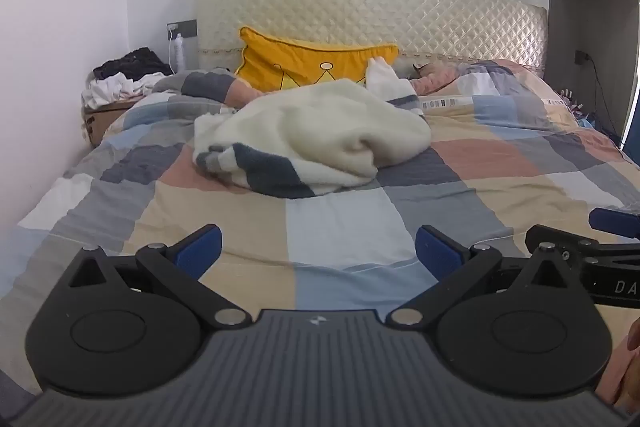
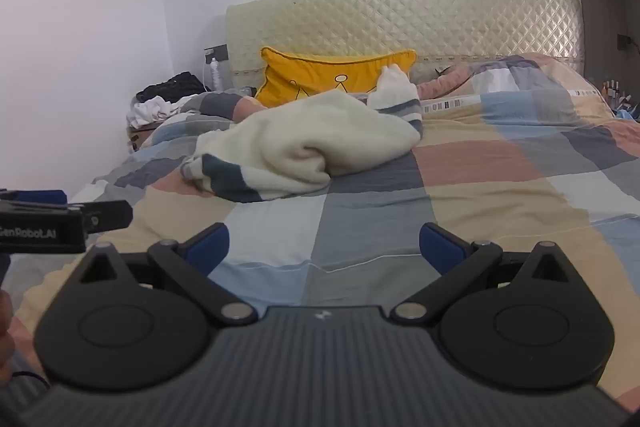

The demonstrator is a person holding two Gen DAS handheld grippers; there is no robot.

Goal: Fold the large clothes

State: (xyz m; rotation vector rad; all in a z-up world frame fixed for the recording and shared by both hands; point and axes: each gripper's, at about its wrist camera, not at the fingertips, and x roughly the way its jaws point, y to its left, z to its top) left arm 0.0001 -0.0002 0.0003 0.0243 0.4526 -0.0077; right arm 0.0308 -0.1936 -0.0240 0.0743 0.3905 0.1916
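A cream fleece garment with dark blue-grey stripes (image 1: 312, 135) lies crumpled in a heap on the checked bedspread (image 1: 340, 227), mid-bed. It also shows in the right wrist view (image 2: 308, 143). My left gripper (image 1: 318, 253) is open and empty, low over the near part of the bed, well short of the garment. My right gripper (image 2: 324, 247) is open and empty too, beside the left one. The right gripper's side shows at the right edge of the left wrist view (image 1: 592, 259); the left one shows at the left edge of the right wrist view (image 2: 60, 219).
A yellow crown cushion (image 1: 316, 67) leans on the quilted headboard (image 1: 372, 11) behind the garment. A pile of clothes on a box (image 1: 120, 83) stands at the bed's far left by the wall. A grey cabinet (image 1: 592, 7) stands at the right.
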